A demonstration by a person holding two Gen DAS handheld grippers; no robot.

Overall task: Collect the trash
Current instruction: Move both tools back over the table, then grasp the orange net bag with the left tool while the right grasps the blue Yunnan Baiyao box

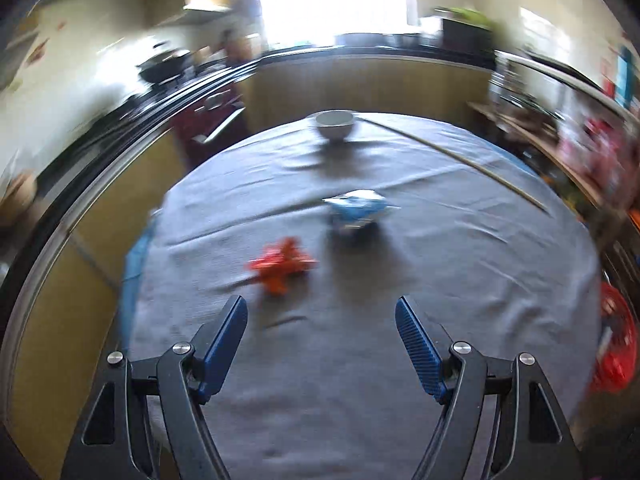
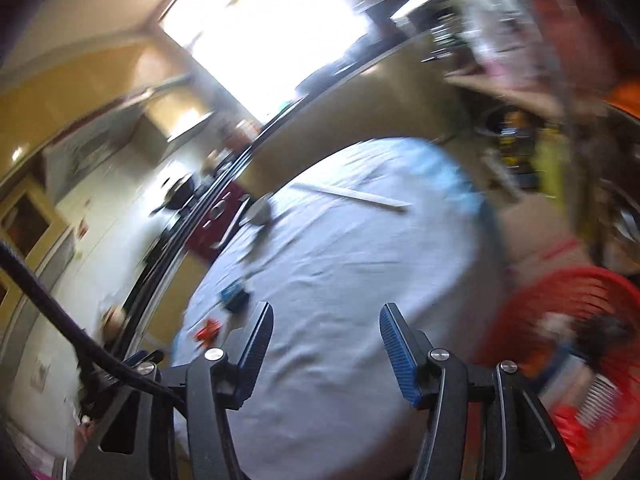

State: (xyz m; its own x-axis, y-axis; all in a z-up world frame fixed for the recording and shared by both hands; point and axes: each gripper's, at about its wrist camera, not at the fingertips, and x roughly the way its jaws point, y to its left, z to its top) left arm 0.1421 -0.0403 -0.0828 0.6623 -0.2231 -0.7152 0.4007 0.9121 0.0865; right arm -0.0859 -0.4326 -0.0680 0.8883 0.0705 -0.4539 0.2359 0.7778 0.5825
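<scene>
my left gripper (image 1: 320, 316) hangs open over the grey cloth (image 1: 460, 280), nothing in it. orange wrapper (image 1: 282, 266) just ahead, blue packet (image 1: 358, 210) past that, white bowl (image 1: 335, 124) at the far edge, all a bit blurry

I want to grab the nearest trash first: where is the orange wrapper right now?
In the left wrist view the orange wrapper lies on the grey tablecloth, just ahead of the open left gripper and left of centre, with the blue packet beyond it.
</scene>
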